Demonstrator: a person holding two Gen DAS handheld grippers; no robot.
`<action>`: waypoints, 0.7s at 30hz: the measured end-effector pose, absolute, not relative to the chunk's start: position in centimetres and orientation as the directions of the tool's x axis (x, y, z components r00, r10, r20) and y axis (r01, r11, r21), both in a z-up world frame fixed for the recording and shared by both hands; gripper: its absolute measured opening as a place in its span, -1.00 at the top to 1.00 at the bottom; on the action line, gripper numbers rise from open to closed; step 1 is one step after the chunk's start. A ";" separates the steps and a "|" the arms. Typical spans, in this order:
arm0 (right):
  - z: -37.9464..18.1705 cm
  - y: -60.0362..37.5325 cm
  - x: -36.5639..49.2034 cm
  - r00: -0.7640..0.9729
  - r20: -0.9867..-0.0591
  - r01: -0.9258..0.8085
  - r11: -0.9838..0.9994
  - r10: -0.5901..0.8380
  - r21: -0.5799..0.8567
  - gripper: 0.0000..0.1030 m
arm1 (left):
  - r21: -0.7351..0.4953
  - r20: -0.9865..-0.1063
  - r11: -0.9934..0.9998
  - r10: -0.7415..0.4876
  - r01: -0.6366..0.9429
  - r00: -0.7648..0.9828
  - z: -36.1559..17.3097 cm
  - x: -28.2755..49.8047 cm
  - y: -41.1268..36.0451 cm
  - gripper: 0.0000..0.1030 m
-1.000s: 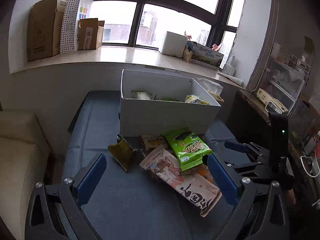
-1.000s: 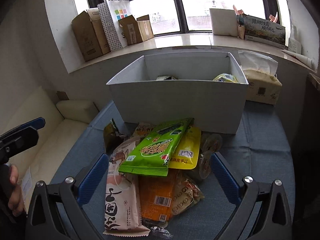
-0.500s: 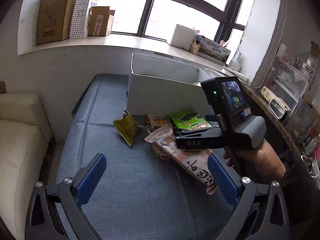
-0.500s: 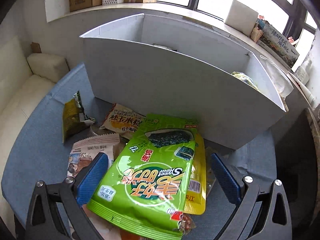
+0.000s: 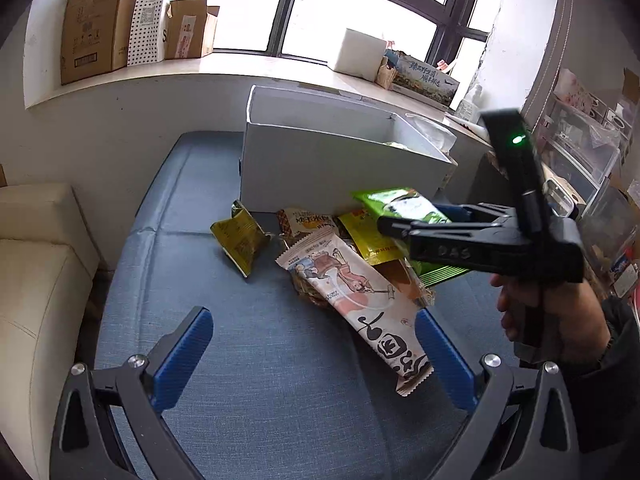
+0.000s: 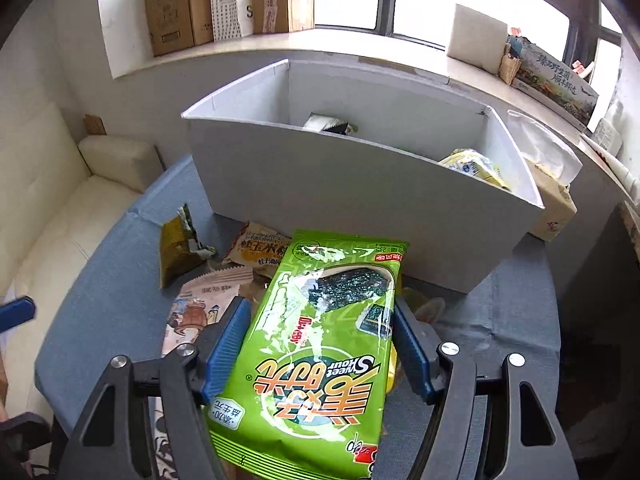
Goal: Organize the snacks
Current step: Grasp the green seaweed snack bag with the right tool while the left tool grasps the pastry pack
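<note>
My right gripper (image 6: 320,320) is shut on the sides of a bright green seaweed snack bag (image 6: 320,344), held just above the snack pile in front of the white box (image 6: 360,208). In the left wrist view the right gripper (image 5: 384,224) reaches in from the right with the green bag (image 5: 396,204). My left gripper (image 5: 312,344) is open and empty above the blue cushion, near a long white illustrated packet (image 5: 356,300). An olive packet (image 5: 240,240), a brown packet (image 5: 304,220) and a yellow packet (image 5: 368,236) lie by the box (image 5: 320,160).
The white box holds a few snacks (image 6: 472,164). A cream sofa (image 5: 36,280) sits left of the blue cushion (image 5: 240,360). A tissue box (image 6: 548,196) stands right of the white box. Cardboard boxes (image 5: 96,20) line the windowsill. Shelving (image 5: 580,140) is at the right.
My right gripper has closed on the green seaweed bag and lifted it slightly from the pile. The left gripper has drawn back and stays open.
</note>
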State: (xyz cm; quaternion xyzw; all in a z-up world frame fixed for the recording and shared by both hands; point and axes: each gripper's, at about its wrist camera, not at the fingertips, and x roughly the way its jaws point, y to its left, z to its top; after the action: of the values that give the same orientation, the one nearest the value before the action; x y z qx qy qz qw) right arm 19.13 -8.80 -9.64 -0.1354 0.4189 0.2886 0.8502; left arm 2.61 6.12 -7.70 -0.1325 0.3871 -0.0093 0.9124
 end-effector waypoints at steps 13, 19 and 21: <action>-3.4 -19.4 14.5 0.586 -0.641 -0.516 0.838 0.496 0.177 -0.44 | -0.285 -0.818 0.944 -0.150 -0.166 0.555 -10.8 9.7 1.1 -1.00; -4.1 -22.8 13.2 0.595 -0.628 -0.467 0.852 0.502 0.238 -0.44 | -0.198 -0.873 0.955 -0.070 -0.221 0.482 -13.3 12.8 0.1 -0.95; -4.6 -23.4 13.2 0.590 -0.637 -0.456 0.856 0.497 0.246 -0.45 | -0.200 -0.874 0.956 -0.075 -0.215 0.479 -13.9 12.8 0.0 -0.48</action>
State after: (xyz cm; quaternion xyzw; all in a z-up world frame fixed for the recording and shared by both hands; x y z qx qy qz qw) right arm 13.21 -23.36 -4.60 0.0281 0.3657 0.2672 0.8911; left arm 12.81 0.04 -13.86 -0.1424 0.5085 0.0414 0.8482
